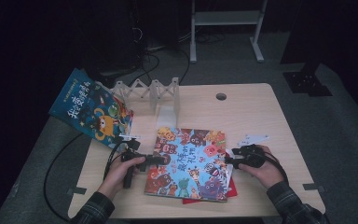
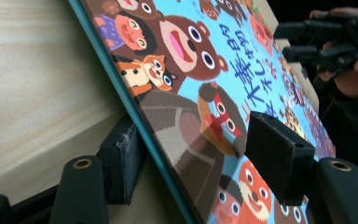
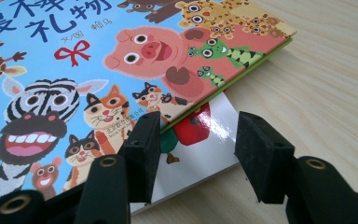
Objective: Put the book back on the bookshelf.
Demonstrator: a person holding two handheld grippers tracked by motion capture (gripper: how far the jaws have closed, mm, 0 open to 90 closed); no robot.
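Three picture books (image 1: 191,161), one rack (image 1: 151,91), two tools (image 1: 156,160).

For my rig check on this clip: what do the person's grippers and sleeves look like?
Both the left gripper and the right gripper are black, with blocky padded jaws and brass-coloured rivets. A black cable trails from the left one. The sleeves are dark plaid.

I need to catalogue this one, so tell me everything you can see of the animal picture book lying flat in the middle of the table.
The animal picture book is a thin, glossy hardback with a blue cover of cartoon animals and Chinese lettering. It lies on another book on the table. The left gripper straddles its left edge, which is raised off the table.
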